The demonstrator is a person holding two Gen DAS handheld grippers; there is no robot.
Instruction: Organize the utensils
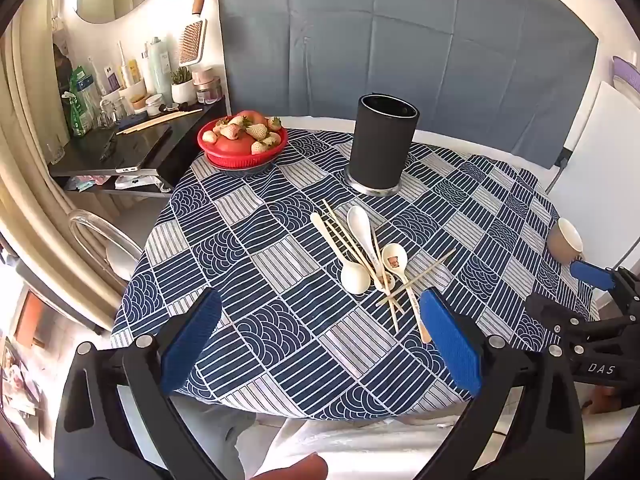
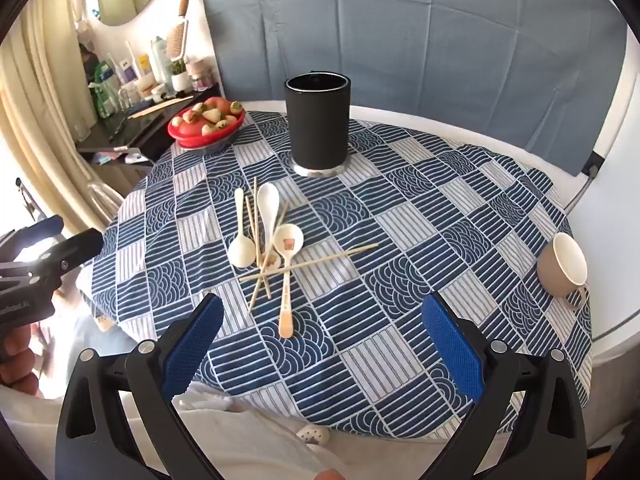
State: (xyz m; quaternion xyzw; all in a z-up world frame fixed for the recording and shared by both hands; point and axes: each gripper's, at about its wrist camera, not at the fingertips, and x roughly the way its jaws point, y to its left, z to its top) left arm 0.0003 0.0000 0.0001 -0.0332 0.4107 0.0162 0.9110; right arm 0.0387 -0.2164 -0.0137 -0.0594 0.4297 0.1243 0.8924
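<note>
Clearly much bare tablecloth (image 2: 400,240) near the table's front edge, left gripper (image 1: 320,340) and right gripper (image 2: 320,344) both wide and holding nothing, spoons and chopsticks (image 2: 268,248) piled ahead of the fingers, before black holder (image 2: 318,120).

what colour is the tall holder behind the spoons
Matte black, with a silver metal base ring. The holder shows best in the right wrist view.
</note>
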